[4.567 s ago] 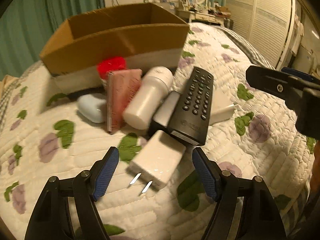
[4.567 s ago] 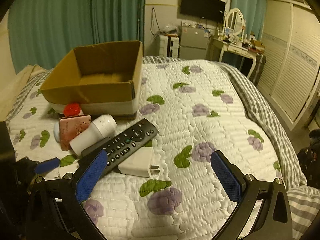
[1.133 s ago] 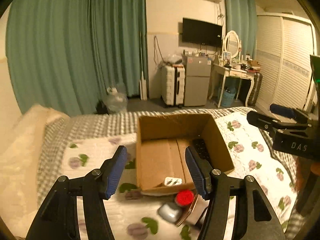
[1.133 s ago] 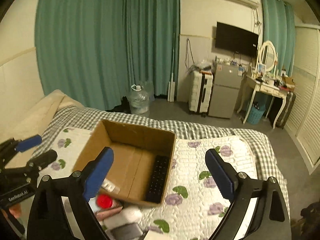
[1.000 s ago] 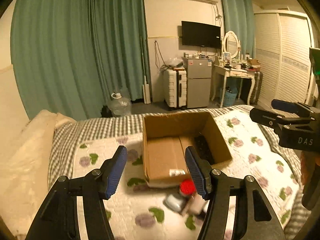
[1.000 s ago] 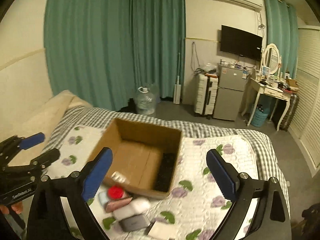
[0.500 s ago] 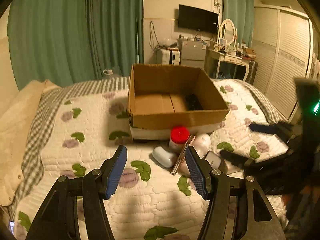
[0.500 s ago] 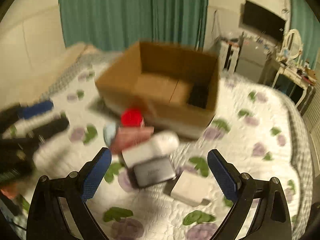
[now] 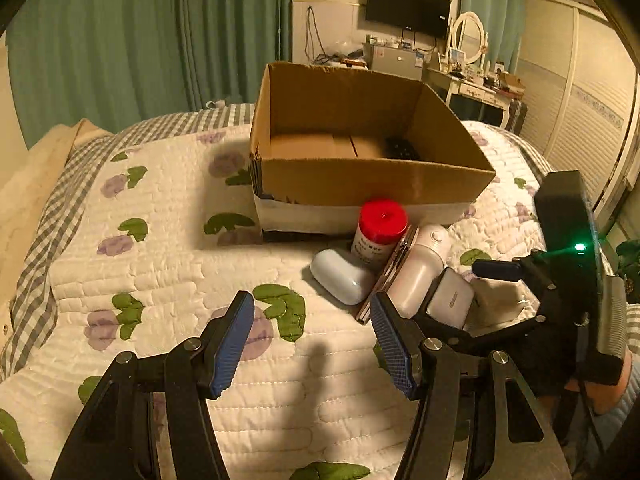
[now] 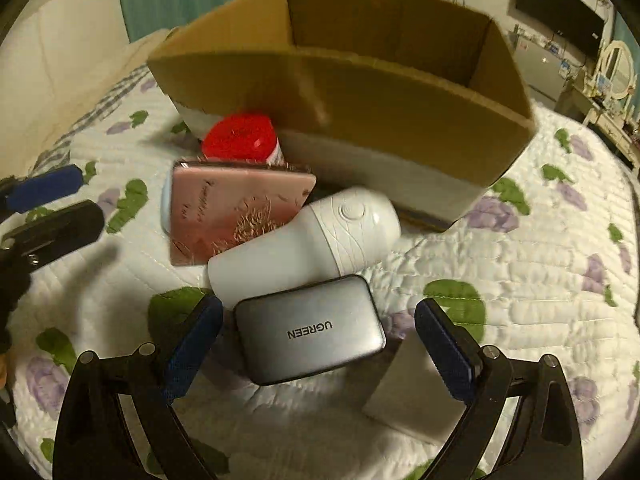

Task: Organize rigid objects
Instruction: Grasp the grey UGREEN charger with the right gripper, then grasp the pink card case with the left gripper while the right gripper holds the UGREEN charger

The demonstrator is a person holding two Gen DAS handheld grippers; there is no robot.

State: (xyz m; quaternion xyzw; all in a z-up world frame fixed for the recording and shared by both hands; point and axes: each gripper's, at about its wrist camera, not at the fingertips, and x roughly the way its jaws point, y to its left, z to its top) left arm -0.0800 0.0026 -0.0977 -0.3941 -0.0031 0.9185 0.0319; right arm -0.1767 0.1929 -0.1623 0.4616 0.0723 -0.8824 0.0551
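- Right wrist view: the right hand-held gripper (image 10: 318,344) is spread wide open and holds nothing. It sits low over the bed (image 10: 540,264), with the grey UGREEN charger (image 10: 310,328) right between its blue pads (image 10: 194,344), though I can't tell if either pad touches it.
- Just behind the charger lies a white bottle (image 10: 304,248) on its side, touching it. A pink case (image 10: 236,212) leans beside the bottle, with a red-capped jar (image 10: 240,136) behind that.
- A white block (image 10: 416,392) lies on the quilt near the right pad.
- The box (image 10: 360,92) stands on the bed right behind the pile, top open.
- Left wrist view: the left hand-held gripper (image 9: 312,344) is open too, empty, hovering over bare quilt, off to the left of the pile.
- From here you can see a pale blue case (image 9: 340,276) next to the jar (image 9: 380,232), and a dark remote (image 9: 400,148) on the box (image 9: 360,176) floor at the far right.
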